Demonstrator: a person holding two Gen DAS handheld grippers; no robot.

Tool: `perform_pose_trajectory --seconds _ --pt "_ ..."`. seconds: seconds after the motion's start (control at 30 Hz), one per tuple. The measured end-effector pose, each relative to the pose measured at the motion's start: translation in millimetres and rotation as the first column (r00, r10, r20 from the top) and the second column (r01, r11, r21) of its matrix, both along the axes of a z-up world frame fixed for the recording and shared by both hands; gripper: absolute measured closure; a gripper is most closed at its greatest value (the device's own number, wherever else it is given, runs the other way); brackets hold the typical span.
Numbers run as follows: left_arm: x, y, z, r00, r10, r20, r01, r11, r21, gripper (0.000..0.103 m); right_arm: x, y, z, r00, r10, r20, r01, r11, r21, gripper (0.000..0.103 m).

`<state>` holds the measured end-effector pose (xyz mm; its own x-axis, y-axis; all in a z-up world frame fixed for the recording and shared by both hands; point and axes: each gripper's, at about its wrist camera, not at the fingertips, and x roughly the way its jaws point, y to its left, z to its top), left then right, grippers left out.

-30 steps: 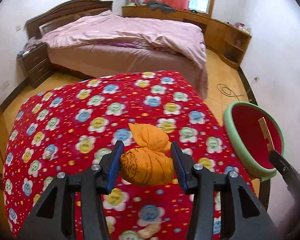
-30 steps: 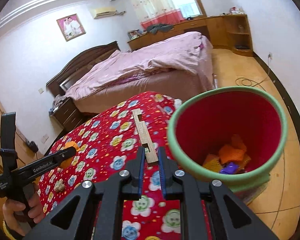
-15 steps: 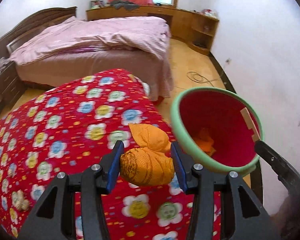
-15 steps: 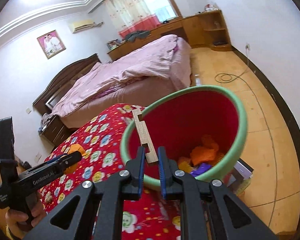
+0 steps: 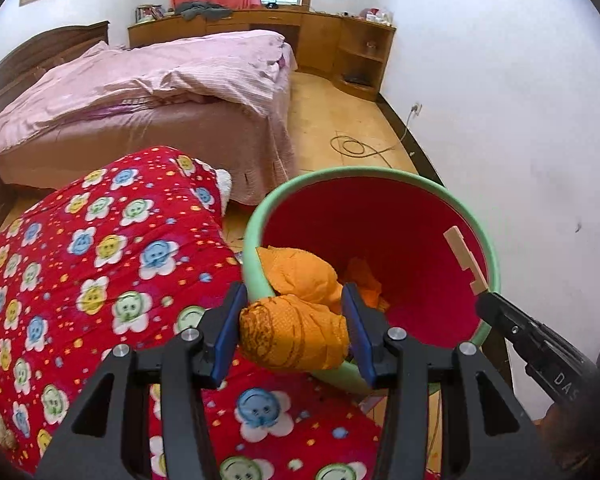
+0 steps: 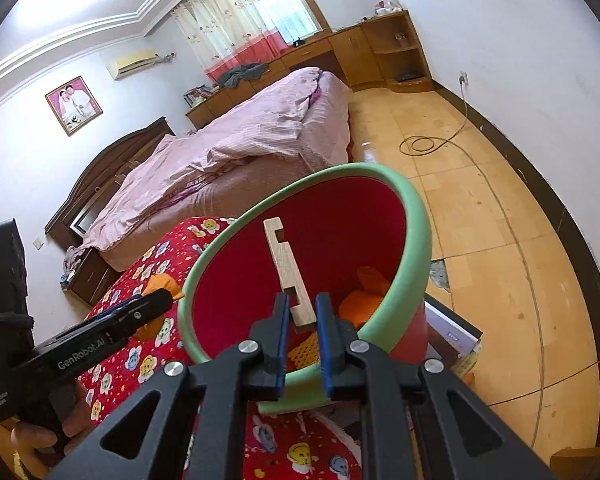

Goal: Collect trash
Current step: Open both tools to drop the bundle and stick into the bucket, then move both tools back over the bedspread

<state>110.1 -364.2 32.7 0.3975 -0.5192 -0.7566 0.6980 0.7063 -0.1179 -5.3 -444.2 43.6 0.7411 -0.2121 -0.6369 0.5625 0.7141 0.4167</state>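
A red bin with a green rim (image 5: 374,174) (image 6: 414,216) stands beside the red flowered blanket (image 5: 100,248). My left gripper (image 5: 292,330) is shut on an orange knotted cloth bundle (image 5: 296,334) and holds it over the bin's near rim. My right gripper (image 6: 302,320) is shut on a notched wooden strip (image 6: 286,268), which points into the bin's mouth; the strip also shows in the left wrist view (image 5: 466,258). Orange and yellow trash (image 6: 364,298) lies in the bin's bottom.
A bed with a pink cover (image 5: 152,80) stands behind the blanket. A cable (image 5: 356,148) lies coiled on the wooden floor. A wooden desk and shelf (image 5: 340,44) line the far wall. A white box (image 6: 454,326) lies beside the bin.
Both grippers have moved toward the bin. The orange bundle has gone from over the blanket to the bin's rim, and the wooden strip now sits over the bin's mouth.
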Motion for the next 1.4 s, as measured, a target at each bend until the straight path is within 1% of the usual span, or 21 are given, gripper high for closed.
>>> perform_pose_trajectory --seconds 0.07,0.17,0.23,0.33,0.4,0.43,0.6,0.7,0.87,1.03,1.07,1.17,1.23,1.4 --pt "0.6 -3.3 -2.1 1.000 -0.007 -0.011 0.007 1.000 -0.005 0.052 -0.3 -0.8 -1.8 1.000 -0.003 0.001 0.003 1.000 0.001 0.088" --pt "2.5 -6.0 -5.1 0.999 -0.018 -0.031 0.018 1.000 -0.016 0.047 0.0 -3.9 -4.9 1.000 -0.008 0.000 0.008 1.000 0.008 0.088" --pt "3.5 -7.0 -5.8 0.999 -0.021 -0.032 0.021 1.000 -0.019 0.043 0.6 -5.9 -6.4 1.000 -0.010 0.002 0.010 1.000 0.018 0.087" --pt "3.4 -6.3 -4.9 0.999 -0.024 -0.023 0.023 0.999 -0.023 0.041 0.3 -6.3 -7.2 1.000 -0.011 0.004 0.010 1.000 0.022 0.087" --pt "2.8 -6.3 -4.8 0.999 -0.027 -0.023 0.026 0.999 -0.024 0.035 -1.8 -5.9 -6.6 1.000 -0.011 0.009 0.011 1.000 0.019 0.086" --pt "2.9 -6.1 -4.8 0.999 -0.029 -0.025 0.028 0.999 -0.026 0.034 -2.3 -7.3 -6.5 1.000 -0.011 0.011 0.011 1.000 0.019 0.085" --pt "2.6 -1.1 -4.4 0.999 -0.018 -0.041 0.017 0.999 -0.033 0.034 -7.4 -2.7 -4.0 1.000 -0.008 0.019 0.008 1.000 0.012 0.081" --pt "0.1 4.5 -1.4 0.999 -0.010 -0.037 0.009 0.999 -0.031 0.034 -8.6 2.5 -1.8 1.000 0.001 0.018 -0.002 1.000 0.004 0.080" --pt "-6.3 22.1 7.3 1.000 0.012 -0.018 -0.013 0.999 -0.041 0.034 -10.3 12.5 4.3 0.999 0.023 0.024 -0.023 1.000 -0.010 0.072" --pt "-15.1 46.7 17.3 0.999 0.044 0.008 -0.043 0.998 -0.039 0.034 -10.3 29.1 12.0 0.998 0.050 0.030 -0.049 0.999 -0.018 0.059" --pt "-15.9 50.9 18.4 0.999 0.049 0.010 -0.048 0.998 -0.039 0.034 -10.3 33.0 13.8 0.998 0.058 0.032 -0.057 0.998 -0.021 0.058" --pt "-18.4 70.1 23.9 0.997 0.072 0.014 -0.072 0.996 -0.044 0.034 -10.2 46.6 19.7 0.996 0.080 0.039 -0.079 0.996 -0.031 0.052" --pt "-19.4 81.5 26.6 0.996 0.089 0.017 -0.088 0.995 -0.047 0.034 -9.7 56.3 24.5 0.995 0.093 0.041 -0.091 0.995 -0.041 0.045" --pt "-19.6 118.6 34.7 0.988 0.147 0.042 -0.145 0.988 -0.044 0.034 -8.5 82.5 37.2 0.991 0.128 0.045 -0.125 0.989 -0.074 0.037"
